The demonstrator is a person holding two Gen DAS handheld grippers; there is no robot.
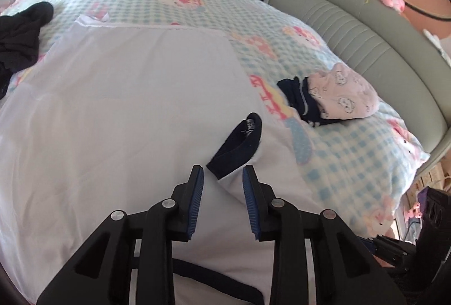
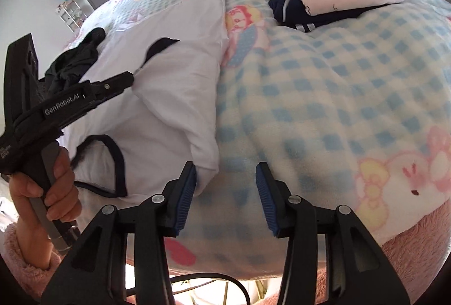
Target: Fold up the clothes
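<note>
A white garment with navy trim lies spread on the bed, one navy-edged cuff turned up on it. My left gripper hovers over its near right part, jaws open, only flat cloth beneath them. In the right wrist view the same garment is folded over along its right edge. My right gripper stands open at that edge's near corner. The cloth corner lies beside the left pad, unpinched. A hand holds the left gripper over the garment.
A folded pink printed garment rests on a navy one at the right of the blue-checked blanket. A black garment is bunched at the far left. A grey-green headboard curves along the right side.
</note>
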